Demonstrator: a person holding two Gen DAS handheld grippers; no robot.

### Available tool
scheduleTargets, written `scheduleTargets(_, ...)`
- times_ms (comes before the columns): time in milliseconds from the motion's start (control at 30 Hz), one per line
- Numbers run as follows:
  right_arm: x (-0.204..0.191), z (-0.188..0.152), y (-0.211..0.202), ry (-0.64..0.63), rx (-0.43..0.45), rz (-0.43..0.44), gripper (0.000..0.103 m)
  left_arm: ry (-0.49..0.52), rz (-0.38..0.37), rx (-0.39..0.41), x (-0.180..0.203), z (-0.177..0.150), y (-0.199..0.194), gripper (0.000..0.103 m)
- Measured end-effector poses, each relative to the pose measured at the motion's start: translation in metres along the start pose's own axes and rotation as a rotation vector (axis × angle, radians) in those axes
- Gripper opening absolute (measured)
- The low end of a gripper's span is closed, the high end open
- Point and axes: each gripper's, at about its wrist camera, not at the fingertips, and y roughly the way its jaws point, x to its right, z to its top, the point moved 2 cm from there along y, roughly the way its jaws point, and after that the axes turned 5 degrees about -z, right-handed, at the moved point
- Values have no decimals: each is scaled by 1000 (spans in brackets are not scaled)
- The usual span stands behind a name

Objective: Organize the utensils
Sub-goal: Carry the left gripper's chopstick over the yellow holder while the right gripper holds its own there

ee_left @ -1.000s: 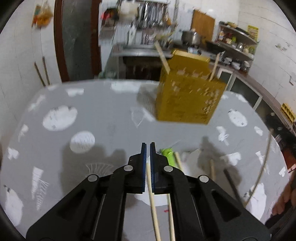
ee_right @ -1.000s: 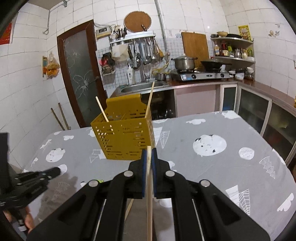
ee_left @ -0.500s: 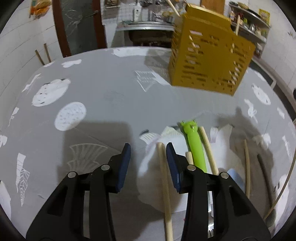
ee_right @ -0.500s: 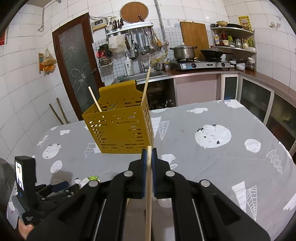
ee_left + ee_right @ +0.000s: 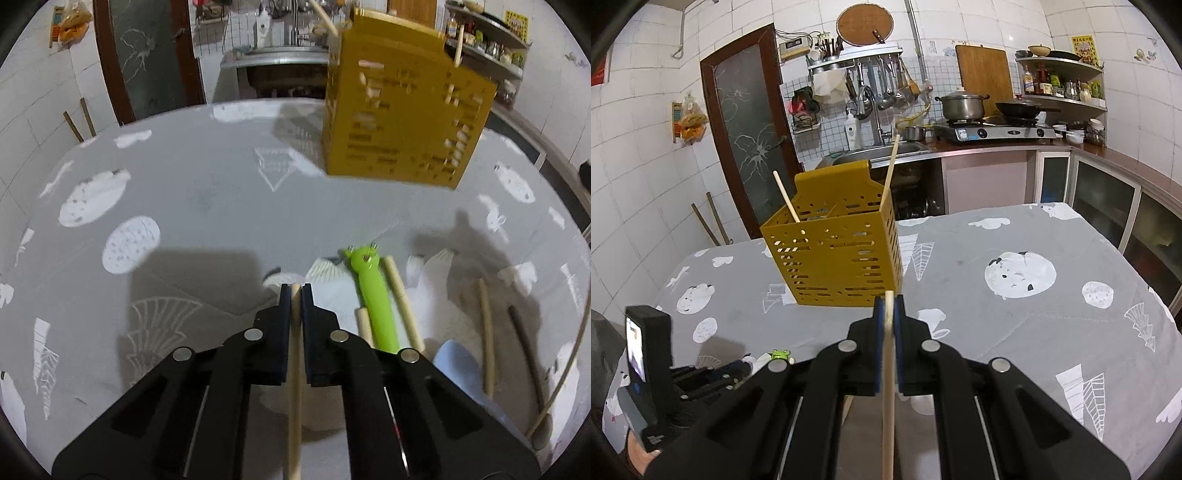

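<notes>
A yellow slotted utensil caddy (image 5: pixel 402 122) stands on the grey tablecloth, with two wooden chopsticks (image 5: pixel 889 170) leaning in it; it also shows in the right wrist view (image 5: pixel 838 258). My left gripper (image 5: pixel 294 291) is shut on a wooden chopstick (image 5: pixel 294 387) low over the table. My right gripper (image 5: pixel 889 301) is shut on another wooden chopstick (image 5: pixel 888 398), held above the table in front of the caddy. A green-handled utensil (image 5: pixel 375 295) lies with more wooden sticks (image 5: pixel 402 302) to the right of my left gripper.
A light blue spatula head (image 5: pixel 458 365), a wooden stick (image 5: pixel 485 332) and a dark stick (image 5: pixel 524 350) lie at the right. The left gripper's body and camera (image 5: pixel 646 350) show at the right view's lower left. Kitchen counter, sink and stove stand behind the table.
My left gripper opened around a chopstick lying on the table and has now shut on it. My right gripper has kept its chopstick and drifted a little.
</notes>
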Motion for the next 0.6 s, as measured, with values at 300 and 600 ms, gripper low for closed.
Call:
scheduleTargets(300, -4, 3, -8, -13, 26, 9, 6, -29, -84, 296, 8, 29, -88, 4)
scheduleTargets(600, -5, 7, -15, 0, 49, 25, 6, -8, -116, 402, 9, 35, -125, 5)
